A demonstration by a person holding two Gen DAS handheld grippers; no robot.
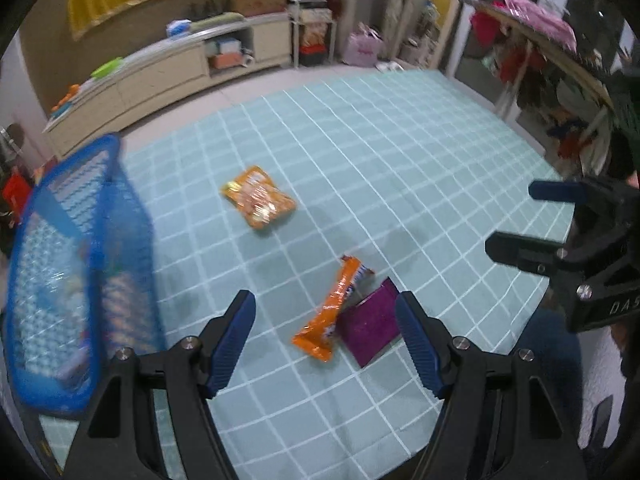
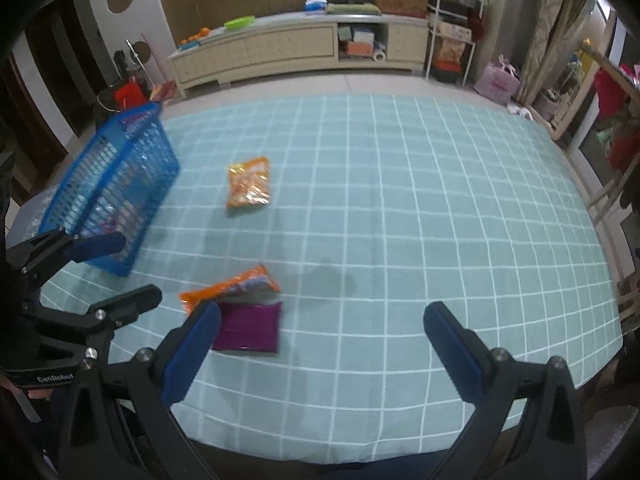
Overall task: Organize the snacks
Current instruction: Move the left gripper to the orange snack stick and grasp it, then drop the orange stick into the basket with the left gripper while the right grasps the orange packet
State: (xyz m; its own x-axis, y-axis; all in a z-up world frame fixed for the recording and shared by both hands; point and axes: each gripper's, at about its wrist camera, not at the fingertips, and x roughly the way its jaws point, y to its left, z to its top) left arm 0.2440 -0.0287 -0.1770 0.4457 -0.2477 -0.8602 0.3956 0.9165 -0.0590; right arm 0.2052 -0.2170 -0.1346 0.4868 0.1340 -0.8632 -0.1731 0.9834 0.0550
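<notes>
While both tools tilt steeply down over the checked tablecloth [image 2: 400, 200], we keep our left gripper [image 1: 326, 344] spread with nothing between its pads, the long orange snack packet [image 1: 334, 312] and the purple pouch [image 1: 370, 330] lying touching each other on the cloth between its fingers in that view. Our right gripper [image 2: 320, 348] is likewise released and empty, the pouch just beside its left finger [image 2: 192, 352]. We count three loose snacks: those two and one orange bag [image 1: 260, 198] farther out. One blue basket [image 2: 116, 184] stands at the left, holding blurred packets.
</notes>
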